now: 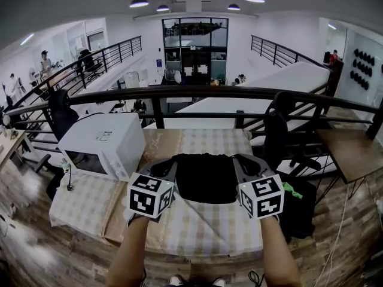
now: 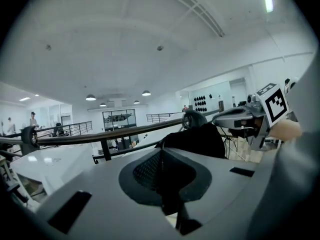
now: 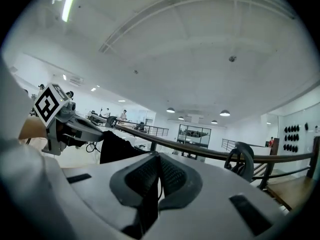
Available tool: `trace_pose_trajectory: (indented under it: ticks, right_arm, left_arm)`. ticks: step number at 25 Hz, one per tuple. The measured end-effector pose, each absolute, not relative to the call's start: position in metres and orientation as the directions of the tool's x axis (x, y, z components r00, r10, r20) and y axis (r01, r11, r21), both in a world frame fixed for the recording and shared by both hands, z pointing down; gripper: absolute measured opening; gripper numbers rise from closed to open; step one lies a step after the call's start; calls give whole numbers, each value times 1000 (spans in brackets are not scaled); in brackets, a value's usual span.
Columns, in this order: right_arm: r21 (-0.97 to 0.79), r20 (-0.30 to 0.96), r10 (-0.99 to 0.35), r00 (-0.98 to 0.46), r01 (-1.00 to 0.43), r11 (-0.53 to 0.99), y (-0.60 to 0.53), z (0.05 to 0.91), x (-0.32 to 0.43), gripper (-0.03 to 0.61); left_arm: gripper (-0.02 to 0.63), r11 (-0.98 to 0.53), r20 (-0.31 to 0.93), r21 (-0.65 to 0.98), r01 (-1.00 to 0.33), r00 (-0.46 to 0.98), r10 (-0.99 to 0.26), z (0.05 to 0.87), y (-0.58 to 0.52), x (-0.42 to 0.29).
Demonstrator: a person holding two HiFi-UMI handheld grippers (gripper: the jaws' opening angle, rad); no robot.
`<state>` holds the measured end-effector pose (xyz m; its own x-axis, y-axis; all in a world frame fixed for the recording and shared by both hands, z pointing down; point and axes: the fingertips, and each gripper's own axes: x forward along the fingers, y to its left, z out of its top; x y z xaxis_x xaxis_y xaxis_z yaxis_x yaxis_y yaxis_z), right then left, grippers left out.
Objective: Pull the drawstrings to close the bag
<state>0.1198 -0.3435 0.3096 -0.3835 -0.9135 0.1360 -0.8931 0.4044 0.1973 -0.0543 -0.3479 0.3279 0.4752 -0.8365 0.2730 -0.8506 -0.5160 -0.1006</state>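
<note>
The black drawstring bag (image 1: 203,178) hangs between my two grippers above the checked table (image 1: 203,226), and its top edge looks gathered. My left gripper (image 1: 173,166) is at the bag's left upper corner and my right gripper (image 1: 235,161) at its right upper corner. In the left gripper view the left gripper (image 2: 161,156) is shut, with a dark cord running down from its pads and the bag (image 2: 197,139) just beyond. The right gripper (image 3: 159,164) is likewise shut on a dark cord, with the bag (image 3: 117,146) to its left.
A white microwave (image 1: 102,143) stands on the table's left part. A dark railing (image 1: 179,92) runs just behind the table. A black chair (image 1: 281,127) and a dark case with something green (image 1: 291,190) are at the right, beside a wooden table (image 1: 353,151).
</note>
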Motion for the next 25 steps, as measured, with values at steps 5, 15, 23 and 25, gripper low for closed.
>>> trace_pose_trajectory:
  ticks: [5,15,23,25]
  right_arm:
    - [197,53,-926,-373,-905,376,-336,283,114,21]
    - [230,-1,-933,-360,-908,350,-329,266,111,21]
    - [244,17,-933,-360,-903,354,-327,273,106,21]
    - [252,21,-934,-358,-902,351,-329,275,105,21]
  left_arm:
    - [29,-456,171,-73,-887,439,-882,296,-342,-62]
    - [29,-424,102,-78,-902,416,-904,278,-337,-68]
    - [29,-394,102,-106,-913,384,-918,278,-332,-77]
    - [29,-388,103,-113,-914,378,-920,278,-333,-80]
